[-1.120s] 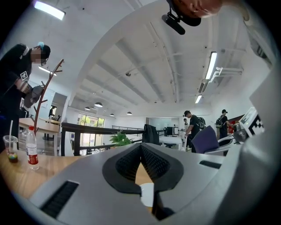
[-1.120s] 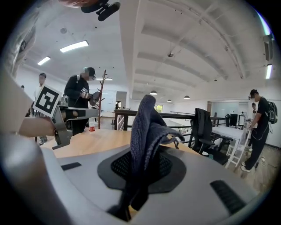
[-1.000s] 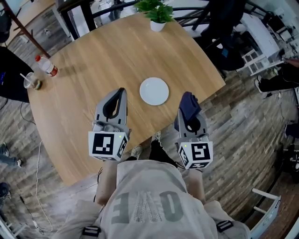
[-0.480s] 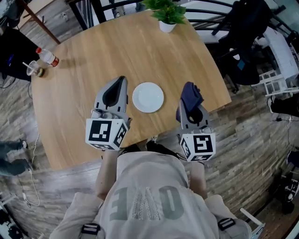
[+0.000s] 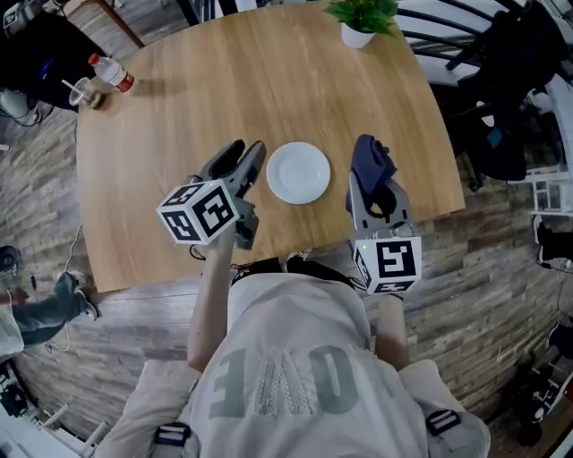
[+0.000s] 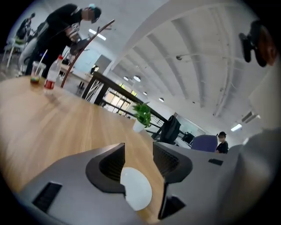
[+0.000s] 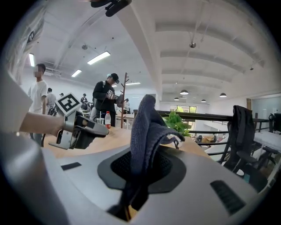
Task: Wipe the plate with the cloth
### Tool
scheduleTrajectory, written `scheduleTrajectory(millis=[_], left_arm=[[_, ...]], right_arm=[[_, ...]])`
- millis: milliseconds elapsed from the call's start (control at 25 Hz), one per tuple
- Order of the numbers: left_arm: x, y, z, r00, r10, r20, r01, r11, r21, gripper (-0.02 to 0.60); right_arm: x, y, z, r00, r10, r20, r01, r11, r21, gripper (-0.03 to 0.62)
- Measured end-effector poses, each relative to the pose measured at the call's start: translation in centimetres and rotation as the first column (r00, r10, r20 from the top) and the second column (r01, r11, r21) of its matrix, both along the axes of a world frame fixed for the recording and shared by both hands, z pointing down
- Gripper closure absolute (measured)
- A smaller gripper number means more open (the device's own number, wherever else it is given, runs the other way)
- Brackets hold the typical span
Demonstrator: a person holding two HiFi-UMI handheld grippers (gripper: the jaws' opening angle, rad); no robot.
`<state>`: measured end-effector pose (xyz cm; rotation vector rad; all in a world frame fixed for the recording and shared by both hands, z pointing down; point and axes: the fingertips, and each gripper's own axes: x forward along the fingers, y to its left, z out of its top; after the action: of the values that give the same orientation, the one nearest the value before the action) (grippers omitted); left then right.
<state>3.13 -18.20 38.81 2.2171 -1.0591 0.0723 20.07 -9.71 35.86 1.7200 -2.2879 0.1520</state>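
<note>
A white plate (image 5: 298, 173) lies on the round wooden table (image 5: 197, 98), near its front edge. My left gripper (image 5: 248, 154) hovers just left of the plate, rolled onto its side; its jaws have just been opening and stand open. In the left gripper view the plate (image 6: 137, 190) shows through the gap of that gripper (image 6: 138, 151), with nothing between the pads. My right gripper (image 5: 371, 170) is just right of the plate, shut on a dark blue cloth (image 5: 370, 159). The cloth (image 7: 143, 127) sticks up out of that gripper (image 7: 142, 165).
A potted plant (image 5: 361, 20) stands at the table's far edge. A bottle (image 5: 112, 72) and a cup (image 5: 82, 91) stand at the far left. Black chairs (image 5: 510, 80) crowd the right side. People stand in the background (image 7: 105, 99).
The left gripper has rolled onto its side, sunk toward the table beside the plate, and its jaws have opened. The right gripper has carried the cloth forward to the plate's right.
</note>
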Motion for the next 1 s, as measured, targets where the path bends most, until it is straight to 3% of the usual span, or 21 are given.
scheduleTrajectory(millis=[80,160,280,400,520,600,760,920,1000], left_arm=[[-0.1,0.3,4.1,1.000,0.012,-0.003,-0.013,0.992,-0.125,0.393],[-0.1,0.7,7.8,1.000,0.013,-0.007,-0.015,0.971,-0.241,0.393],[-0.1,2.3,11.8,0.998,-0.011,-0.068,-0.017,0.919,-0.394,0.394],[0.4,3.8,14.5,0.995,-0.013,-0.101,-0.038,0.869,-0.494,0.394],[0.8,4.9,15.9,0.991,-0.021,-0.131,-0.055,0.831,-0.553,0.394],[1.3,5.1,16.1,0.987,-0.028,-0.156,-0.067,0.819,-0.570,0.397],[1.6,4.7,16.3,0.986,-0.024,-0.165,-0.079,0.806,-0.587,0.424],[1.3,4.7,17.2,0.995,-0.014,-0.101,-0.050,0.797,-0.603,0.525],[1.2,4.7,17.4,0.996,-0.015,-0.089,-0.042,0.796,-0.604,0.538]], right_arm=[[-0.1,-0.5,0.6,1.000,-0.010,-0.018,0.009,1.000,-0.010,0.537],[-0.2,-1.0,1.0,1.000,-0.005,-0.025,0.004,1.000,-0.018,0.539],[-0.7,-1.2,1.5,1.000,-0.008,-0.018,0.008,0.999,-0.032,0.539],[-0.9,-1.3,2.3,1.000,-0.013,-0.023,0.011,0.998,-0.054,0.539],[-0.8,-1.0,3.0,1.000,-0.003,-0.015,0.001,0.997,-0.077,0.539],[-0.6,-0.7,3.5,1.000,0.007,-0.005,-0.008,0.996,-0.092,0.539],[-0.7,-0.8,4.0,1.000,0.012,-0.006,-0.012,0.994,-0.108,0.539],[-0.8,-0.9,4.4,1.000,0.007,-0.008,-0.008,0.993,-0.121,0.539],[-0.8,-0.9,4.7,1.000,-0.005,-0.024,0.002,0.992,-0.125,0.537]])
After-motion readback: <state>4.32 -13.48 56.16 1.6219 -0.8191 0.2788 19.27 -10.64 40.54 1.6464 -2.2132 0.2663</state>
